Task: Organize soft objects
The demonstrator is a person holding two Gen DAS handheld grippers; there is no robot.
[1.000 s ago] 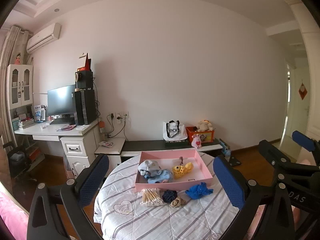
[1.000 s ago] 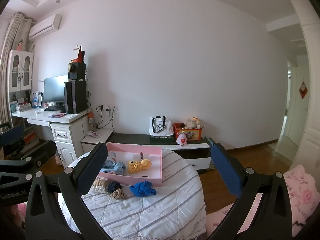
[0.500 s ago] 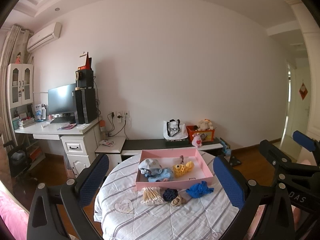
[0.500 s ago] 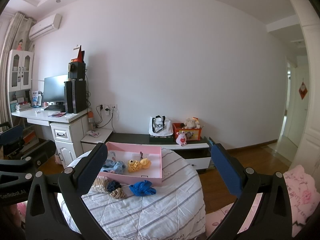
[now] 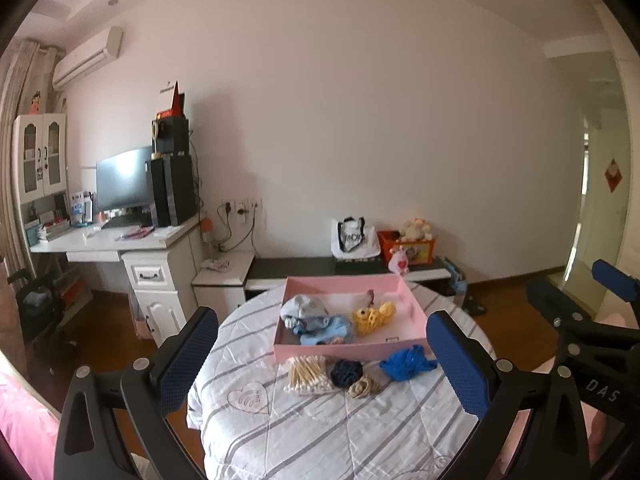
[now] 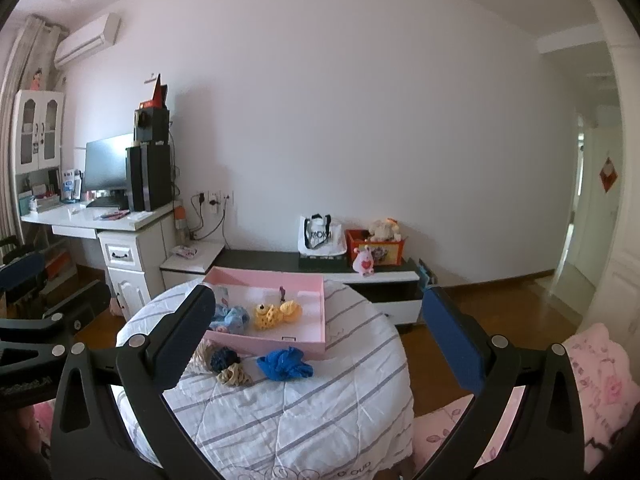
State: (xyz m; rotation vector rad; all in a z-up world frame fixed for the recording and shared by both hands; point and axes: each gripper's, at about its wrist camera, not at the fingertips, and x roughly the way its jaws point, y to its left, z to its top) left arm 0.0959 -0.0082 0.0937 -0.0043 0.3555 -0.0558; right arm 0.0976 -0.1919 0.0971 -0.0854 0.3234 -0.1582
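Both cameras tipping down and closing a little on the pink tray (image 5: 414, 312). Left gripper (image 5: 320, 364) and right gripper (image 6: 316, 340) spread wide, nothing held. Blue cloth (image 5: 406, 364), dark scrunchie (image 5: 347, 372) and beige scrunchie (image 5: 362, 387) just in front of the tray, not yet sorted; approach barely begun.

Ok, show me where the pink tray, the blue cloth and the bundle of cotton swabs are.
pink tray (image 5: 344, 350), left wrist view, on its near outer wall.
blue cloth (image 6: 285, 364), right wrist view, on the middle of the crumpled heap.
bundle of cotton swabs (image 5: 306, 374), left wrist view, on the middle of the sticks.
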